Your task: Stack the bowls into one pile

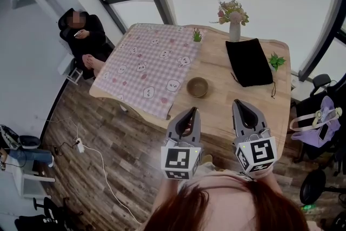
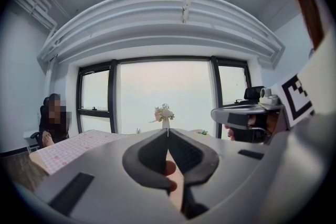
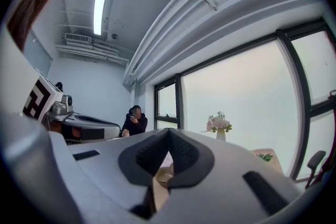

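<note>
The left gripper (image 1: 190, 112) and right gripper (image 1: 242, 103) are hovering, both pressed together, empty. A bowl (image 1: 197, 86) is sitting on the table (image 1: 227, 111) ahead.

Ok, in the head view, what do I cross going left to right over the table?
From the left: checked cloth → bowl → black pouch → green sprig. The small plant and the vase line up with the bowl and the pouch from left to right, so they are left out.
</note>
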{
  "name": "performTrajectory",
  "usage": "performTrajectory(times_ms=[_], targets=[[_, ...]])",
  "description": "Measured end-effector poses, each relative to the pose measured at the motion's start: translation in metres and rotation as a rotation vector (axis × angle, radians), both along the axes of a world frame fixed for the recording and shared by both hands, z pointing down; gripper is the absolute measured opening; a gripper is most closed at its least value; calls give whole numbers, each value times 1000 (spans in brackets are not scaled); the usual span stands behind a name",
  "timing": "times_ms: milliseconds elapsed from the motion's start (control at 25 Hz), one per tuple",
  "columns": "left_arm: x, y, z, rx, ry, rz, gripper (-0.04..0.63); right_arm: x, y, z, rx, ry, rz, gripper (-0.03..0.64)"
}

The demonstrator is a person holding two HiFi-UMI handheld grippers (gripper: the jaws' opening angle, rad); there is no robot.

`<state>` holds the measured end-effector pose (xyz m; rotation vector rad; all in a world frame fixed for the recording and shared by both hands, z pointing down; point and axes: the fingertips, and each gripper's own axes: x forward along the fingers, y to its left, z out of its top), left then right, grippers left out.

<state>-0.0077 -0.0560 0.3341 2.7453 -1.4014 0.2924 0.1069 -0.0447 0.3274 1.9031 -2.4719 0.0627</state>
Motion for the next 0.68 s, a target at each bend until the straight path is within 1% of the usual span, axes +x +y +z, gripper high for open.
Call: performTrajectory(times_ms=[440, 680], targets=[[-12, -18, 5, -12, 5, 10, 11, -10, -17, 5, -13, 7, 15, 0], [-21, -40, 7, -10, 6, 15, 11, -17, -38, 7, -7, 11, 24, 0]])
